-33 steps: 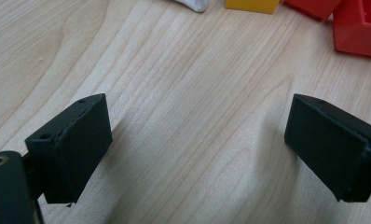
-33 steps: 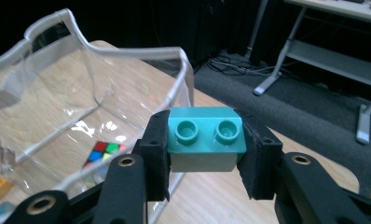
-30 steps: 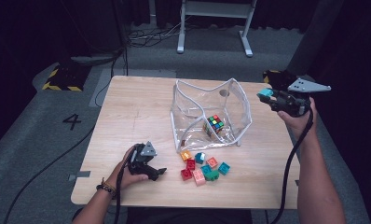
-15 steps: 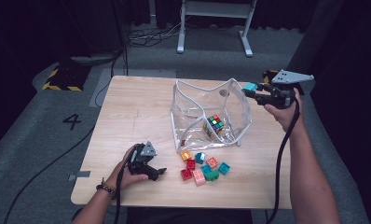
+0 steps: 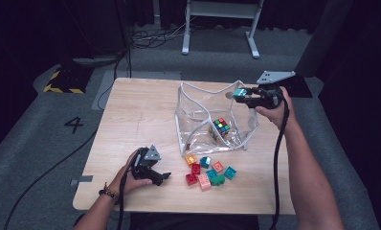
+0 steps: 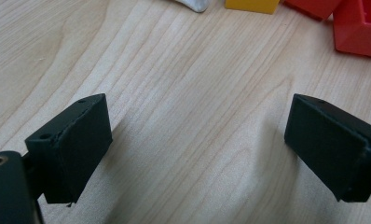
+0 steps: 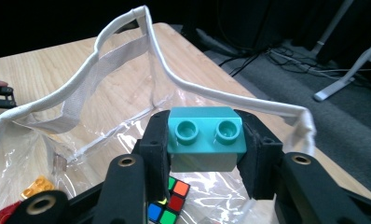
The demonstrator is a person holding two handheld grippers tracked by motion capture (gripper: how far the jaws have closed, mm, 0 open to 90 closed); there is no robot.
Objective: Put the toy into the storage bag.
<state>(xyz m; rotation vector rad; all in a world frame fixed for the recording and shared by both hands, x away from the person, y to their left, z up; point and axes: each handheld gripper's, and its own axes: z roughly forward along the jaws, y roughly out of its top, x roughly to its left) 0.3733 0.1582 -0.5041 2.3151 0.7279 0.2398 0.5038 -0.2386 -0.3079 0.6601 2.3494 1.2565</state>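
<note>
Right claw (image 7: 206, 154) clamped on teal two-stud plastic brick (image 7: 206, 132) — held at upper right of high view, over rim of clear plastic bag with white trim (image 5: 205, 91). Multicoloured puzzle cube (image 5: 220, 127) already inside bag. Left claw (image 6: 197, 149) wide open, empty, low over wooden table (image 5: 136, 115). Cluster of loose bricks (image 5: 208, 172) at lower centre not yet bagged — judging most of work remains.

On the table (image 5: 131, 120), the puzzle cube (image 5: 220, 127) sits inside the clear bag (image 5: 198, 120), with the loose bricks (image 5: 208, 172) at the bag's 6 o'clock and the left gripper (image 5: 152, 172) at the bricks' 9 o'clock.
</note>
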